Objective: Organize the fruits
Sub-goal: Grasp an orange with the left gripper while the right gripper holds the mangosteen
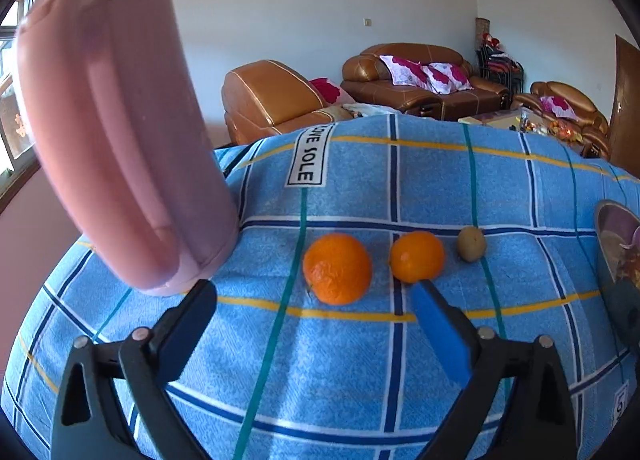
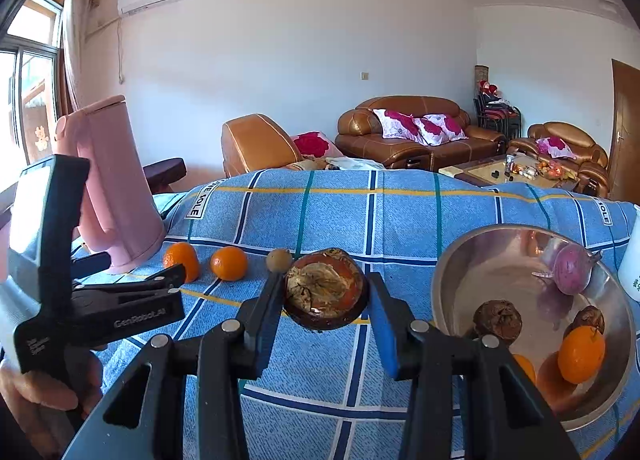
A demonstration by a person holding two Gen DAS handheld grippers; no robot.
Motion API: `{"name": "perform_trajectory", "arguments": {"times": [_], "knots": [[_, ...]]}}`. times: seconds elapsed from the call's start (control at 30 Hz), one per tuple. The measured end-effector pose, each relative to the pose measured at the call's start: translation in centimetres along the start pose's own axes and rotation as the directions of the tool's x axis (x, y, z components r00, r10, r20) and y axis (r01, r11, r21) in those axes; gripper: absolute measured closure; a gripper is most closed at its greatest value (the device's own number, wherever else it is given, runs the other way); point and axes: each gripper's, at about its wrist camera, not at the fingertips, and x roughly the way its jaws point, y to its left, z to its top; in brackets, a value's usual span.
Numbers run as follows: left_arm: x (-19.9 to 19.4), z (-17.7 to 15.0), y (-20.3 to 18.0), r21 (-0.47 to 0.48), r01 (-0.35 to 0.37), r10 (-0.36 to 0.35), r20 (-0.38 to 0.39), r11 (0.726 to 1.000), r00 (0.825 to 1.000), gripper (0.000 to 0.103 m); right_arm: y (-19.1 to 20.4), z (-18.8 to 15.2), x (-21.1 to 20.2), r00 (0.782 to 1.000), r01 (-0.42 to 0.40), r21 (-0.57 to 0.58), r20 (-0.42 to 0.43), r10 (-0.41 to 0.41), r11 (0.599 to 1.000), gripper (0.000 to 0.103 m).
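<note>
the bowl (image 2: pixel 448 280) is cut off at the right edge of the left wrist view, and the right gripper's (image 2: pixel 326 288) frame hides its near rim in the right wrist view. inside it lie a purple onion (image 2: pixel 574 270), a brown fruit (image 2: pixel 498 318), a darker one (image 2: pixel 590 318) half behind an orange (image 2: pixel 582 354), and a second orange piece mostly hidden by the frame. a white container at the far right is cropped, and what it is cannot be told.

the right fingers (image 2: pixel 380 324) clench a dark, withered round fruit (image 2: pixel 326 292), which sits above the checked cloth (image 2: pixel 320 380), left of the bowl.

the left gripper (image 1: pixel 314 300) stands released, nothing between its fingers (image 1: pixel 440 336). beyond it, on the surface, lie a big orange (image 1: pixel 337 268), a small orange (image 1: pixel 417 256) partly behind the blue pad, and a kiwi (image 1: pixel 472 244), in a row. a pink kettle (image 1: pixel 120 131) crowds the left side and blocks the view behind. sofas (image 1: pixel 424 79) stand far back.
</note>
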Motion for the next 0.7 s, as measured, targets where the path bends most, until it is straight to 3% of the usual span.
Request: {"name": "perform_trajectory", "arguments": {"times": [0.17, 0.43, 0.63, 0.7], "knots": [[2.9, 1.2, -0.4, 0.014, -0.008, 0.009, -0.060, 1.000, 0.998, 0.012, -0.5, 0.0, 0.3, 1.000, -0.022, 0.019, -0.020, 0.022, 1.000, 0.059], [5.6, 1.8, -0.3, -0.021, 0.034, -0.037, -0.168, 0.999, 0.985, 0.023, -1.1, 0.0, 0.7, 0.998, -0.046, 0.033, -0.042, 0.047, 0.998, 0.059], [6.1, 2.1, -0.9, -0.021, 0.071, -0.074, -0.180, 0.997, 0.981, 0.038, -0.8, -0.1, 1.1, 0.998, -0.046, 0.029, -0.050, 0.048, 0.999, 0.059], [6.0, 2.2, -1.1, -0.009, 0.097, -0.097, -0.174, 0.995, 0.980, 0.052, -0.8, -0.1, 1.1, 0.998, -0.045, 0.027, -0.048, 0.046, 0.999, 0.059]]}}
